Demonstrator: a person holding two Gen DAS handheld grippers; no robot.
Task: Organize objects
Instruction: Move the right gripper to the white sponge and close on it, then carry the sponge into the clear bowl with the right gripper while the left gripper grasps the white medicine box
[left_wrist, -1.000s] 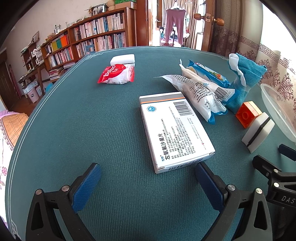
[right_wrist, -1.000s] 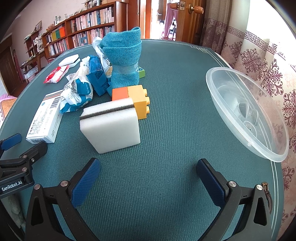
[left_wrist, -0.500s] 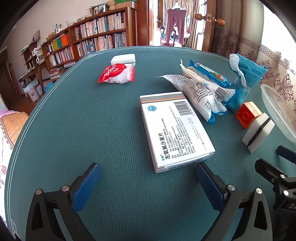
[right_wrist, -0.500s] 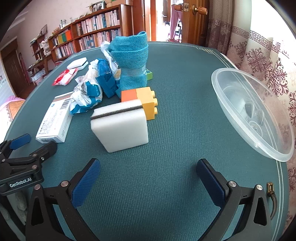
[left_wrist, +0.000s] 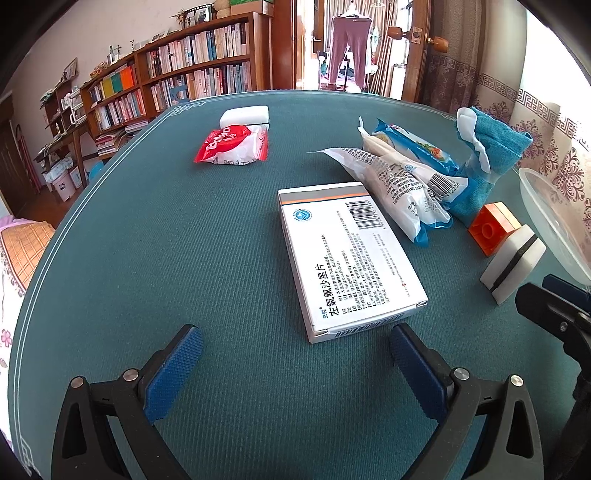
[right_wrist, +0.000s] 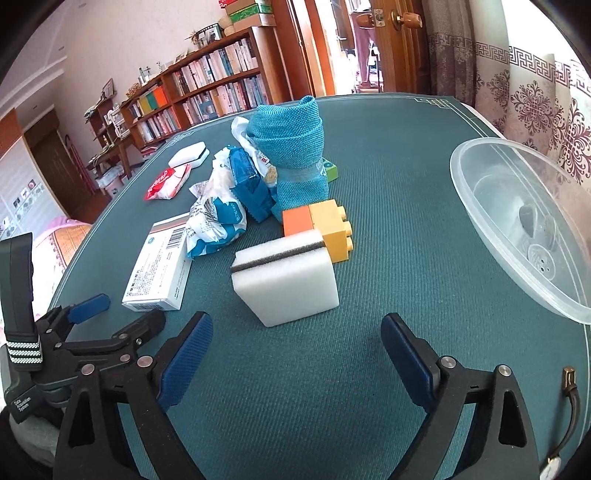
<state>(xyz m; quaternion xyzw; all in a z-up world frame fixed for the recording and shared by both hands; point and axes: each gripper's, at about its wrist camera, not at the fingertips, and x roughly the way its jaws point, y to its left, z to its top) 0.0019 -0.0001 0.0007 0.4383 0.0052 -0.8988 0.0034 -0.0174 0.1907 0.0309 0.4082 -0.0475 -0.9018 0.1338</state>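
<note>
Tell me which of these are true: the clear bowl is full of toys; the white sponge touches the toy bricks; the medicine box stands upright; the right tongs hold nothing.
1. The clear bowl is full of toys. False: it holds none.
2. The white sponge touches the toy bricks. True.
3. The medicine box stands upright. False: it lies flat on the table.
4. The right tongs hold nothing. True: they are closing, nothing between them.

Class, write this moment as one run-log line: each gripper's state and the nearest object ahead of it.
left gripper: open, empty | ahead: medicine box | right gripper: closing, nothing between jaws | ahead: white sponge
</note>
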